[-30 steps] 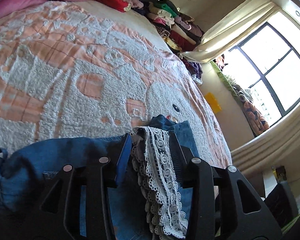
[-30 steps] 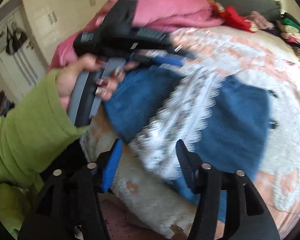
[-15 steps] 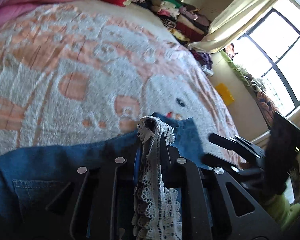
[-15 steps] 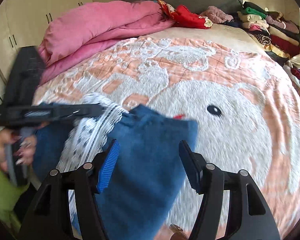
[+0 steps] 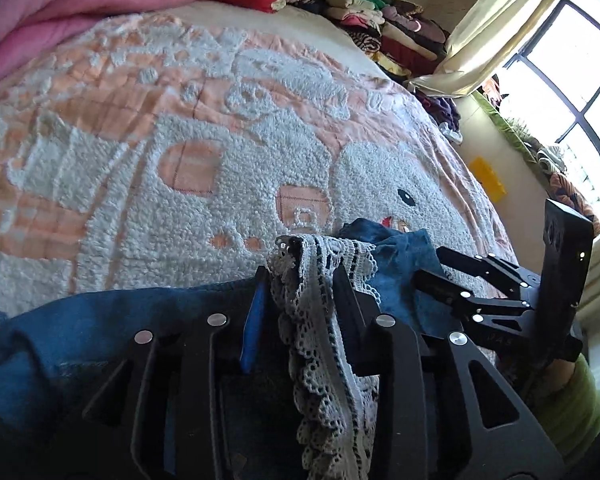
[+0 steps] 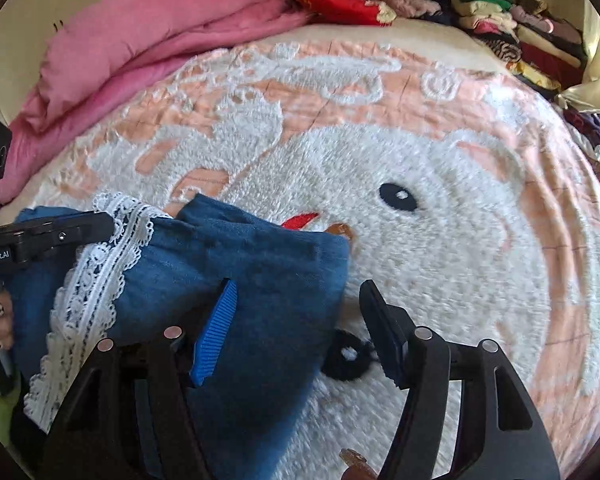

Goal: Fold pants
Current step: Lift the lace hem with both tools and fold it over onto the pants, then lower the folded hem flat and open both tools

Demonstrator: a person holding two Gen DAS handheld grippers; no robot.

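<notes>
Blue denim pants (image 6: 240, 264) with a white lace trim (image 6: 100, 264) lie bunched on the bed's near edge, also in the left wrist view (image 5: 80, 332). My left gripper (image 5: 300, 280) is shut on the lace trim (image 5: 324, 360), which hangs between its fingers. It shows from the side in the right wrist view (image 6: 100, 224). My right gripper (image 6: 300, 312) is open and empty, just above the pants' right edge. It shows at the right of the left wrist view (image 5: 440, 264).
A pink and white fleece blanket (image 6: 420, 160) with a rabbit face covers the bed. A pink duvet (image 6: 140, 40) lies at the far left. Stacked folded clothes (image 6: 520, 28) stand at the far right. A window (image 5: 572, 80) is to the right.
My right gripper has swung right and forward over the pants' edge. My left gripper stays shut on the lace, and the pants have shifted a little with it.
</notes>
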